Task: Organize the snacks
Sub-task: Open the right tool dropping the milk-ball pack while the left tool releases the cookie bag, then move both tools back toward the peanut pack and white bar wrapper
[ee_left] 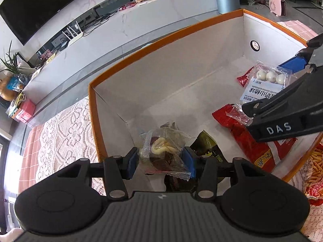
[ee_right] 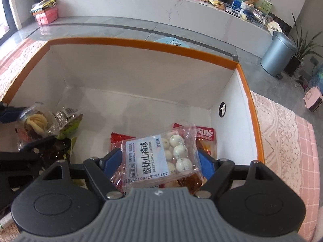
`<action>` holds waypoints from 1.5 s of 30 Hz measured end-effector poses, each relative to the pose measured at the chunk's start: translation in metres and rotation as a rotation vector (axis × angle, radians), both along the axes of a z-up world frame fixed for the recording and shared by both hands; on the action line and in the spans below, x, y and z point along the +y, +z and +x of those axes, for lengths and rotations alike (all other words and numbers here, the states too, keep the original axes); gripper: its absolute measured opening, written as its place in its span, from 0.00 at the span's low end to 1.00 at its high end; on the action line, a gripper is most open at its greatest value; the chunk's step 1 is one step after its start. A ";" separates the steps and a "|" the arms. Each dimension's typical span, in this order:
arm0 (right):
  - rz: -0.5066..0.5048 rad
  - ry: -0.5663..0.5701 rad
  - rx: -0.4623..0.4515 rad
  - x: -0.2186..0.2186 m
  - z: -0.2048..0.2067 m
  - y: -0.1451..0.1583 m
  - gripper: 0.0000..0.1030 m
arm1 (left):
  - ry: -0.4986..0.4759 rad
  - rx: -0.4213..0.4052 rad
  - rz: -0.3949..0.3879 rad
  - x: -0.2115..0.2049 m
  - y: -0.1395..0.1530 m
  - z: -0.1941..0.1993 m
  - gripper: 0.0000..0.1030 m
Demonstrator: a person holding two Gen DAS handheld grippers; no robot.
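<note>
Both grippers reach down into a white box [ee_right: 141,76] with an orange rim, set on a lace cloth [ee_left: 66,133]; the left gripper [ee_left: 161,159] has its blue pads against the 2 sides of a clear pastry packet [ee_left: 163,151], clamped on it, with a dark green packet [ee_left: 210,149] just beyond its right jaw and partly hidden under it; the right gripper [ee_right: 159,161] holds a clear packet of white balls [ee_right: 159,157] between its jaws, pads touching both edges, above a red packet [ee_right: 203,139] and a second red wrapper [ee_right: 117,139] that are largely covered; the packet label reads "YOGURT COATED HAWTHORN" with Chinese characters and a date starting 2026; the right gripper's body, marked "DAS", blocks part of a long red bag [ee_left: 252,141] in the left view; beyond the box stand a grey bin [ee_right: 278,58] and a pink heater [ee_left: 278,5]; snacks on the far counter are too small to identify.
</note>
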State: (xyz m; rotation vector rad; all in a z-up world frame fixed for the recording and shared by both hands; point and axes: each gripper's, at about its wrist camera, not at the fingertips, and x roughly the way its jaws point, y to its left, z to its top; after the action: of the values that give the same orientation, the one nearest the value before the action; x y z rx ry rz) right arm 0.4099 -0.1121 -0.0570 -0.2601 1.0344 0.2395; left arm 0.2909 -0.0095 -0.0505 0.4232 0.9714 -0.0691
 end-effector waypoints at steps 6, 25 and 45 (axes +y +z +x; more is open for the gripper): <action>-0.013 0.014 -0.007 0.003 -0.004 0.001 0.78 | 0.005 -0.012 -0.014 0.001 -0.001 -0.001 0.57; -0.038 0.051 -0.115 0.007 -0.023 0.035 0.94 | -0.086 -0.198 0.072 -0.019 0.023 -0.033 0.82; 0.149 -0.031 -0.230 -0.035 -0.087 0.083 0.95 | 0.074 -0.350 -0.022 -0.006 0.067 -0.095 0.83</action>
State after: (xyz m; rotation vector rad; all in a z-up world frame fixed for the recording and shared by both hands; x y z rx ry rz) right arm 0.3226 -0.1476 0.0263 -0.1327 0.7883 0.2515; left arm 0.1963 -0.0152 0.0162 0.3639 0.6402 0.0595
